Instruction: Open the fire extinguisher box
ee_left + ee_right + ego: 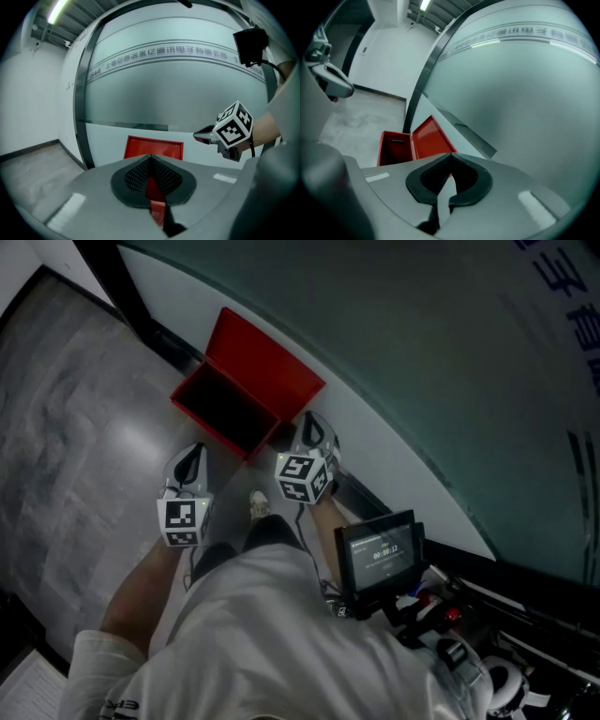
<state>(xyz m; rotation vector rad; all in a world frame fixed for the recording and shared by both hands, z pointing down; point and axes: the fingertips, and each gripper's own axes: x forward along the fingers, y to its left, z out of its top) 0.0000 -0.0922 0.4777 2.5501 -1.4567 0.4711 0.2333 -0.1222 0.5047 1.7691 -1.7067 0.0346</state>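
Note:
The red fire extinguisher box (223, 413) stands open on the grey floor, its lid (267, 360) tipped back against the white base of the wall. The inside looks dark and empty. My left gripper (192, 463) hovers just in front of the box's near edge, jaws shut with nothing between them. Over the box's right corner my right gripper (316, 432) hangs shut and empty as well. The right gripper view shows the open box (396, 147) and lid (432, 138) below, past my own jaws (451, 158). From the left gripper view, only the red lid (153, 147) shows above the jaws (150, 159).
A frosted glass wall (422, 352) with a black frame post (122, 287) rises behind the box. A small screen (380, 554) hangs at the person's waist, with cables and gear at the lower right. A shoe (260, 504) stands on the floor close to the box.

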